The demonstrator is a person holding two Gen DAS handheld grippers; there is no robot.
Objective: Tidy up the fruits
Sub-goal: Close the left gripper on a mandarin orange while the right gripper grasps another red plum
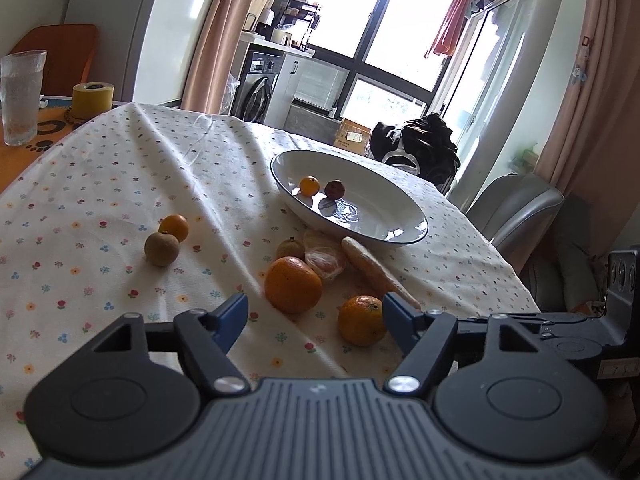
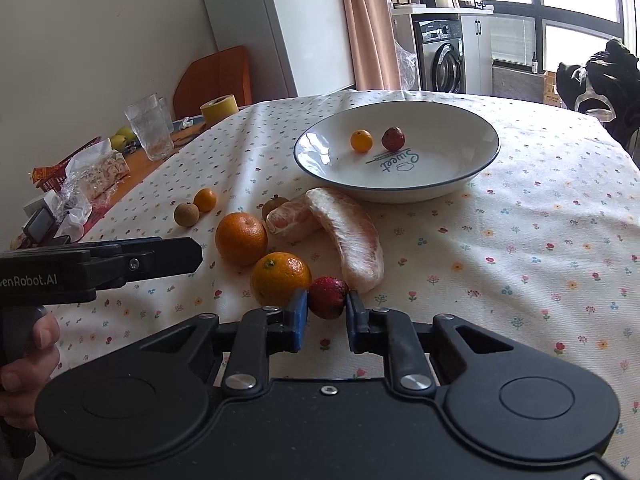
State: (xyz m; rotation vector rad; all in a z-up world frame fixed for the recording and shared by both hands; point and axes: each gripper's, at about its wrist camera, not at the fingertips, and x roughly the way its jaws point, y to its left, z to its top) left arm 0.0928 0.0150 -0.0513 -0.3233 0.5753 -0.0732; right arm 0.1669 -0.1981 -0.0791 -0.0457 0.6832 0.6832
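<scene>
My right gripper (image 2: 327, 309) is shut on a small red fruit (image 2: 327, 295) low over the flowered cloth, just right of an orange (image 2: 280, 278). A second orange (image 2: 241, 238), a peeled mandarin (image 2: 289, 220) and a pomelo segment (image 2: 352, 236) lie beyond. The white bowl (image 2: 400, 196) holds a kumquat (image 2: 361, 140) and a dark red fruit (image 2: 393, 138). My left gripper (image 1: 316, 314) is open and empty, with one orange (image 1: 293, 285) just ahead and another orange (image 1: 362, 320) by its right finger. The bowl (image 1: 380, 208) is farther back.
A kumquat (image 1: 174, 227) and a brown longan (image 1: 161, 249) sit apart to the left. A glass (image 1: 22, 96) and a yellow tape roll (image 1: 93, 96) stand at the far left table end. A grey chair (image 1: 516, 208) stands past the right table edge. A hand (image 2: 28, 344) holds the left gripper (image 2: 196, 256).
</scene>
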